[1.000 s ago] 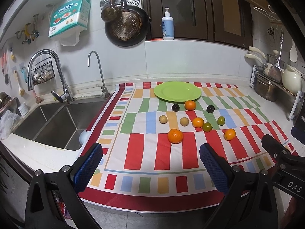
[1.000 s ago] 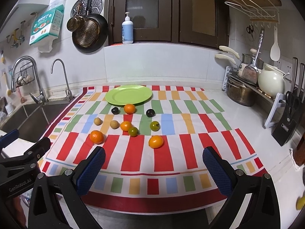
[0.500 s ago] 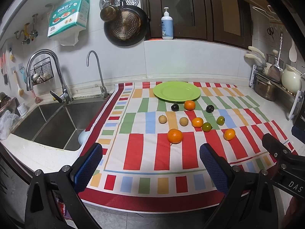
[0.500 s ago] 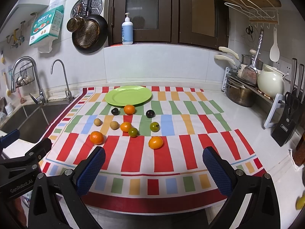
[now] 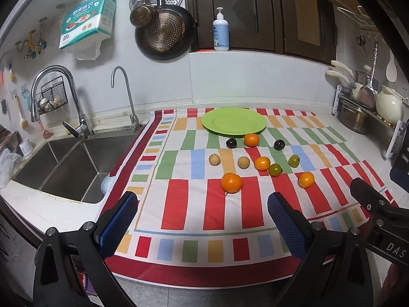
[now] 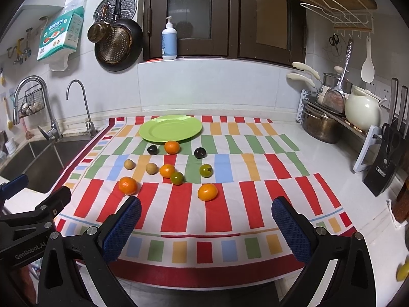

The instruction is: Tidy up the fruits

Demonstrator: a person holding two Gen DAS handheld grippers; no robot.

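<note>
Nothing is sorted yet, as far as I can judge. My striped cloth of red, green, blue and orange blocks (image 5: 179,199) covers the counter beside the steel sink (image 5: 64,163), and at its far edge the round lime-green plate (image 5: 234,122) lies bare, with no fruit on it.

All ten fruits are loose on the cloth, in front of the plate. Biggest is the orange mandarin nearest my left gripper (image 5: 231,182); a second mandarin (image 5: 251,140) sits just beside the plate's near rim, a third (image 5: 262,163) lies mid-cluster, and a fourth, oval one (image 6: 207,192) lies nearest my right gripper. Then come two dark purple round fruits (image 5: 231,143) (image 5: 279,144) on either side of the mandarin by the plate, two tan round fruits (image 5: 214,159) (image 5: 243,162) on the left of the middle row, and two small green tomatoes (image 5: 275,170) (image 5: 294,160), the first almost touching the middle mandarin.

My left gripper (image 5: 202,220) hangs over the cloth's near edge with its blue-padded fingers spread wide, holding nothing. My right gripper (image 6: 205,221) does the same, fingers equally wide apart and empty.

So the whole job is left: I take it each fruit has to go to the plate, or into groups by kind. The oval mandarin looks the easiest first pick for my right side.
</note>
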